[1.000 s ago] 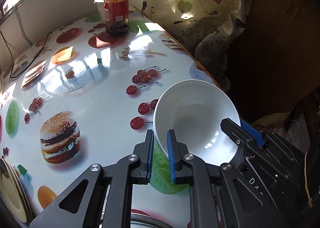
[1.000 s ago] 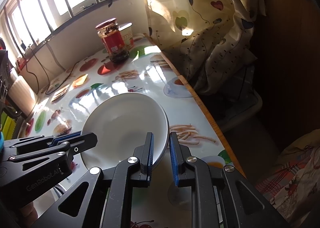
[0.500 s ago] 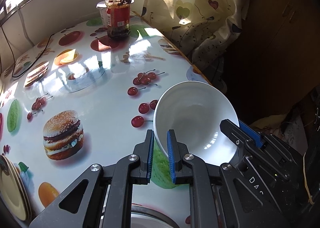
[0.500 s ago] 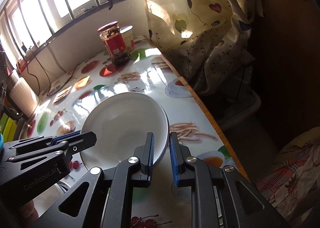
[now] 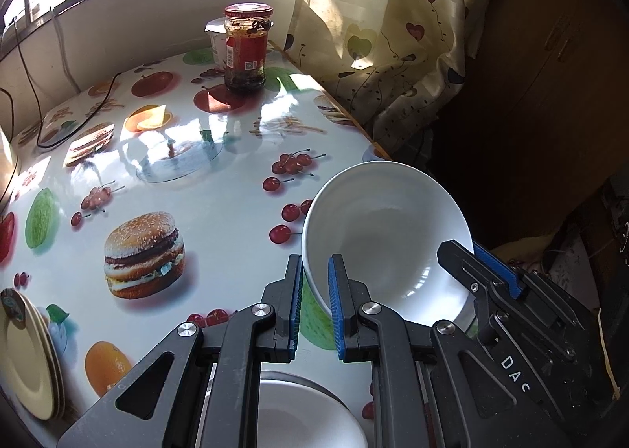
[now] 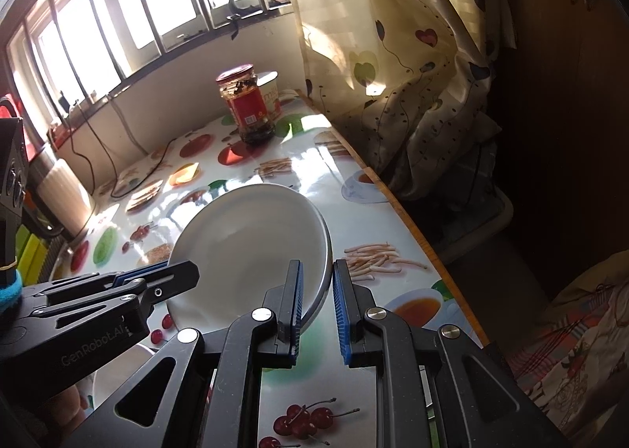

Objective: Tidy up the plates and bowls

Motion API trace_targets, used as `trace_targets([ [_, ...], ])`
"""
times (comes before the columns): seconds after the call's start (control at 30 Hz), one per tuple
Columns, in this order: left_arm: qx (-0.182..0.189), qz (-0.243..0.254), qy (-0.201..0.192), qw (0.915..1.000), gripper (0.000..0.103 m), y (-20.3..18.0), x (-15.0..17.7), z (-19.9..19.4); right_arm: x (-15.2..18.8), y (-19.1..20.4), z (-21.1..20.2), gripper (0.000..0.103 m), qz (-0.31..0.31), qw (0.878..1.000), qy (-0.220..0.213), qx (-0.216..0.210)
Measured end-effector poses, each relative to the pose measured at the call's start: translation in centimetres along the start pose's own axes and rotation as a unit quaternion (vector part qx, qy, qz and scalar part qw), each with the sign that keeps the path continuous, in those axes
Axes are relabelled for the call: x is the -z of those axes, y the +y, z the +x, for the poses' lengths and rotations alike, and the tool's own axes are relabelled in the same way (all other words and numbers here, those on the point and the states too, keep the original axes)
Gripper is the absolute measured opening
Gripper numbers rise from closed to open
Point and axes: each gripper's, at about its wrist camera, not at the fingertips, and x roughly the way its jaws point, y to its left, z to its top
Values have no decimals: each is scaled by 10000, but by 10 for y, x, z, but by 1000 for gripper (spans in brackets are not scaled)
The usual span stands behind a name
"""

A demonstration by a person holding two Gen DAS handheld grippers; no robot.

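A white bowl point(image 5: 387, 228) is held tilted above the table's near right part. My left gripper point(image 5: 314, 302) is shut on its left rim. My right gripper point(image 6: 317, 304) is shut on the opposite rim of the same bowl point(image 6: 251, 235); it shows in the left wrist view at the bowl's right edge point(image 5: 477, 265). A second white bowl point(image 5: 306, 416) sits on the table under my left gripper. A stack of cream plates point(image 5: 27, 357) lies at the table's left edge.
A red-lidded jar point(image 5: 245, 49) and a white cup point(image 5: 215, 43) stand at the far end of the fruit-print table point(image 5: 220, 188). A black cable point(image 5: 70, 114) lies at the far left. A heart-print curtain point(image 5: 377, 35) hangs past the right edge point(image 6: 409, 216).
Both grippers have kept their hold on the bowl and lifted it slightly; the view has pulled back, and the bowl beneath has come into sight.
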Motion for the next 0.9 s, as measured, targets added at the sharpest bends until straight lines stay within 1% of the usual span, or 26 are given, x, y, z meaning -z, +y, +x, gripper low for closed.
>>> trace_targets([
  [0.3,-55,30,-227,9997,14,6,12,-27,7,18,-21,16,-60,9999,-141,-69],
  [0.6,-4,-105,-276,9996,14,18,26,-41,17,33,-36,16,-126,9997,-184,-121],
  [0.9,19,-186,-404,9990,14,29,37,-60,25,47,-48,16,-234,9993,-223,-179],
])
